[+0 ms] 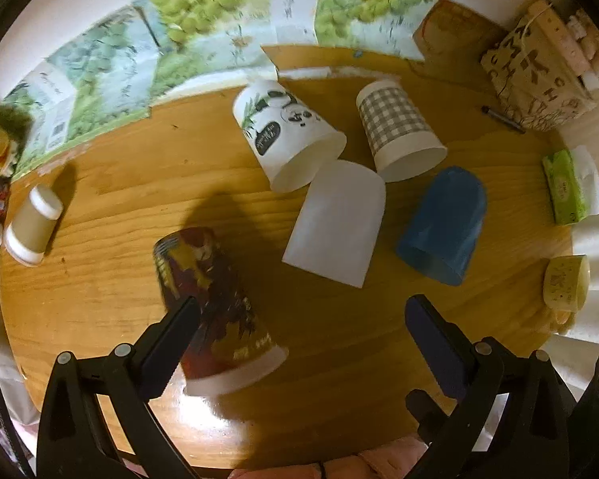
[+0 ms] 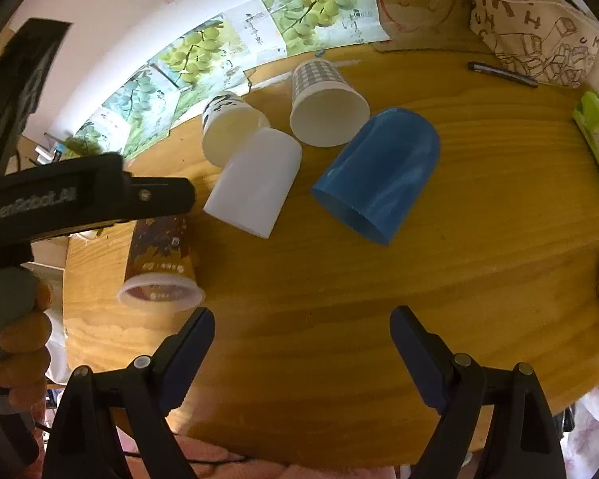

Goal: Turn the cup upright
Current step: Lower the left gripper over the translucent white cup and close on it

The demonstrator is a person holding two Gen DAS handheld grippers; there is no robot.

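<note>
Now my left tongs (image 1: 299,311) gape wide, gripping nothing; the red printed cup (image 1: 211,311) lies on its side against their left finger (image 1: 175,335), its print too blurred to read; my right tongs (image 2: 301,319) gape equally, empty, facing the blue cup (image 2: 379,175); "GenRobot.AI" marks the left tongs' body (image 2: 36,203).

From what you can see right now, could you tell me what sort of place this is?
Probably a home or a small office: a round wooden table against a white wall, grape posters behind it, a tissue pack and paper cups lying about.
</note>
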